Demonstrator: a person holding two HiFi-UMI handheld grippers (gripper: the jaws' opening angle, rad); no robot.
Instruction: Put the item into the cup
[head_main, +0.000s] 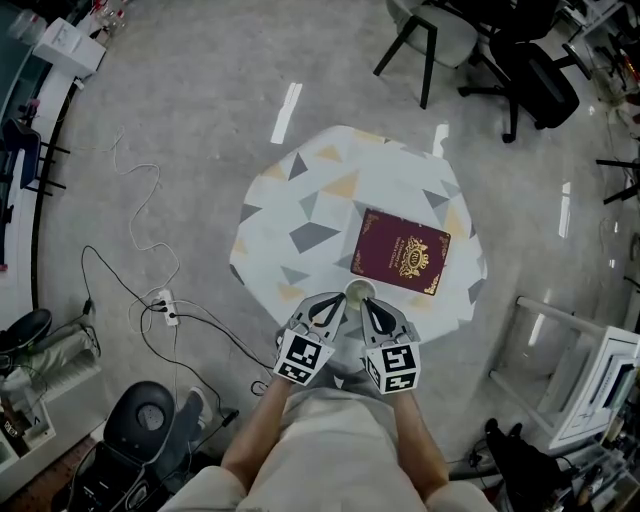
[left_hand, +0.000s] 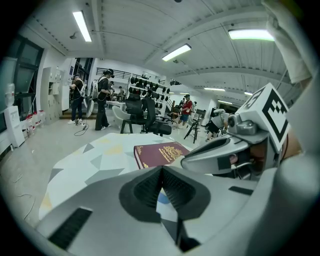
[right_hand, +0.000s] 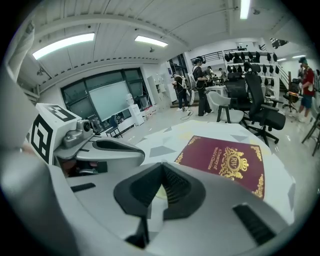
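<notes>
Down at the near edge of the bench, the left tool (head_main: 334, 300) (left_hand: 162, 169) has its dark ribbed pads pressed together at the tips, with nothing held between them. The right tool (head_main: 368, 303) (right_hand: 162, 166) sits just beside it, pads likewise closed tip to tip on nothing. Their black-and-white marker cubes (head_main: 303, 357) are close together over the person's lap.

Just ahead of the two tool tips, between them, stands the small pale round cup (head_main: 360, 291), upright on the bench and near its front edge. Beyond the cup and slightly to the right of the tools lies a burgundy hardcover book with gold ornament (head_main: 401, 251) (left_hand: 160, 152) (right_hand: 225, 160), flat and closed, one corner near the cup. Both rest on the small bench covered in white cloth with grey and yellow triangles (head_main: 300, 215). Which thing is the item to be put in, I cannot tell.
</notes>
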